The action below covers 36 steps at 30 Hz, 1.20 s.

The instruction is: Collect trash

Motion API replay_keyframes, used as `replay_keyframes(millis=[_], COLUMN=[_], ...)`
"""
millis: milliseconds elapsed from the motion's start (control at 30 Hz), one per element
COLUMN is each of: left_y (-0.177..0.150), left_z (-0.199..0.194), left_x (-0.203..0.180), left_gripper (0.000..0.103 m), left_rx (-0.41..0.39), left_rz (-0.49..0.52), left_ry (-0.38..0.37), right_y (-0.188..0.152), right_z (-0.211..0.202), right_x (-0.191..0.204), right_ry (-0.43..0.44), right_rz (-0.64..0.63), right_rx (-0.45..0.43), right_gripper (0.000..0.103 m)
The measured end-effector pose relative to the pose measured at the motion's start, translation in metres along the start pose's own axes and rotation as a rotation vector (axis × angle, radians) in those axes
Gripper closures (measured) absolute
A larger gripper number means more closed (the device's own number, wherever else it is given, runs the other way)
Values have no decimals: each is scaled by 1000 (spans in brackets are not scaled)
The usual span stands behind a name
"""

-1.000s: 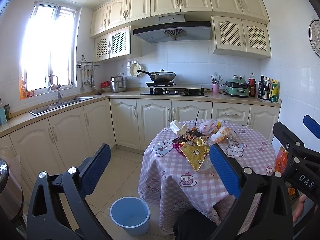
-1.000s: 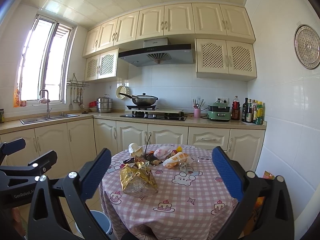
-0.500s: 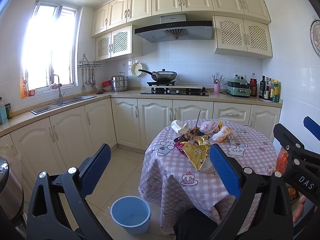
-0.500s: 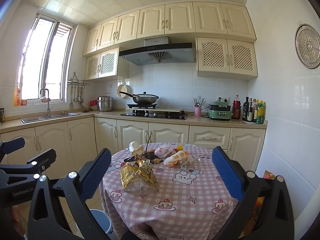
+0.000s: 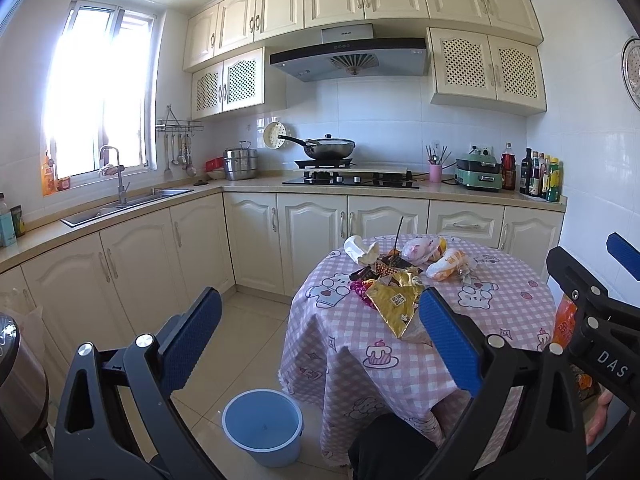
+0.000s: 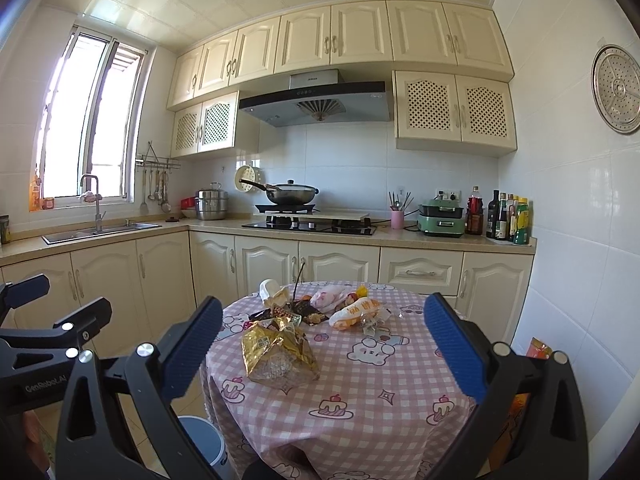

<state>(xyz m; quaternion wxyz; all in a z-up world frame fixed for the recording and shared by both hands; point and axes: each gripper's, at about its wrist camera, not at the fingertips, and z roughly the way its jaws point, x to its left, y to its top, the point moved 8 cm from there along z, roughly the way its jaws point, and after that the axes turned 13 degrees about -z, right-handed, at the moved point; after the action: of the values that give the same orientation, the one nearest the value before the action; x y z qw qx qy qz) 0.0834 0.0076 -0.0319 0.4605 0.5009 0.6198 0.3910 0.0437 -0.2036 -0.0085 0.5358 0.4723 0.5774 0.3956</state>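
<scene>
A pile of trash lies on the round table with the pink checked cloth [image 6: 380,392]: a gold foil bag [image 6: 276,352], an orange and white wrapper [image 6: 356,312], a pink bag [image 6: 332,296], a white cup [image 6: 269,289] and dark wrappers. The gold bag [image 5: 398,302] and the table [image 5: 500,320] also show in the left wrist view. A blue bucket [image 5: 262,426] stands on the floor left of the table. My left gripper [image 5: 320,336] is open and empty, short of the table. My right gripper [image 6: 322,344] is open and empty, above the table's near side.
Cream cabinets and a counter run along the back and left, with a sink [image 5: 124,204], a stove with a wok [image 5: 328,148], a green cooker [image 5: 478,172] and bottles [image 5: 540,174]. A steel bin [image 5: 16,380] stands at the far left. An orange bag [image 6: 540,350] sits right of the table.
Both views have shifted only slightly; the table and trash look a touch closer. Both grippers stay open and empty.
</scene>
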Motion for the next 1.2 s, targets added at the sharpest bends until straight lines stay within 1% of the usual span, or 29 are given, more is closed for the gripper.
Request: replay_keyframes(millis=[233,600,767,867,1000,1067,1200], left_y=[-4,-12,-22,-32,-46,-56,-73], left_z=[18,69,104,126,150,164,186], left_x=[0,-1,-12,-25,-51,-69,-95], left_gripper=[8,8,8,8,8,8,8], left_rx=[41,148,229,284,338,375,413], left_rz=[4,14,4,9,53,73,128], left_ry=[10,35,9,-23,-79,-122,-152], right_y=[-9,-27,-43,-56,-75,-85,-106], right_z=[24,81,113,132,156,166,186], right_x=[1,-5,-14,-24,-46,-55,-69], right_ry=[22,63,64,51,21,12,6], right_rz=[15,56,77,99,154,177,218], right_rx=[53,159,219,255,298,317,357], right_gripper=[4,4,4,4,4,4,4])
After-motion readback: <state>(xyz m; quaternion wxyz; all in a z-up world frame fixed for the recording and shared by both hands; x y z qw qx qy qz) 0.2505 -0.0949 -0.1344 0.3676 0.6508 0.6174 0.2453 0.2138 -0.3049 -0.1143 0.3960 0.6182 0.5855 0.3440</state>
